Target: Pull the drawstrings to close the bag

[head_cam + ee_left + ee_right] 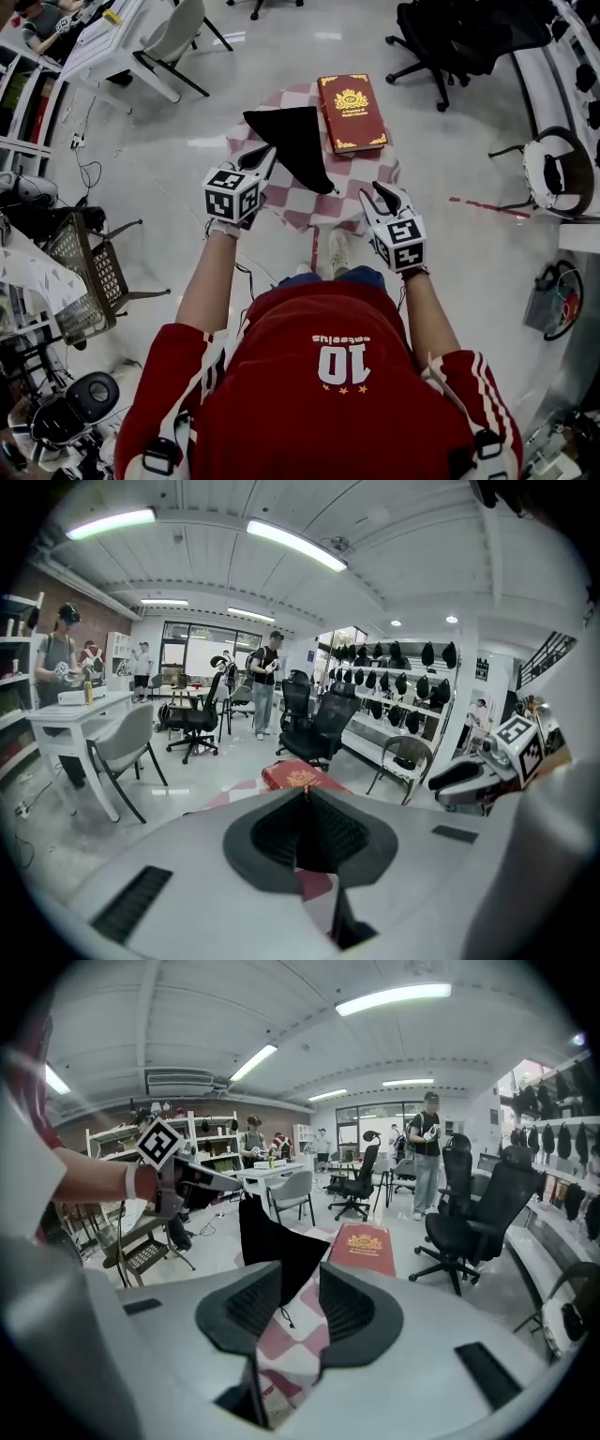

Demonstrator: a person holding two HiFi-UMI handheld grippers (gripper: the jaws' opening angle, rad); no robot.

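Bag (298, 141) aloft in left claw (266, 156)

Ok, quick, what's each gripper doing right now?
Left gripper: closed on the black fabric bag, holding it up.
Right gripper: open, nothing between its jaws.

Matt black cloth makes up the bag (295, 141), left of the book (352, 112), a red hardback whose smooth cover has a slight sheen and bright gold embossing. Under the book lies a tablecloth (323, 202) of soft cloth in red and white checks. The left gripper (262, 157) and right gripper (382, 195) have smooth, matt, pale plastic shells and black ribbed pads (349, 1312). Around the book's table the pale floor (450, 253) is polished and glossy. Far left of the book stands a wire-mesh metal basket (82, 270).
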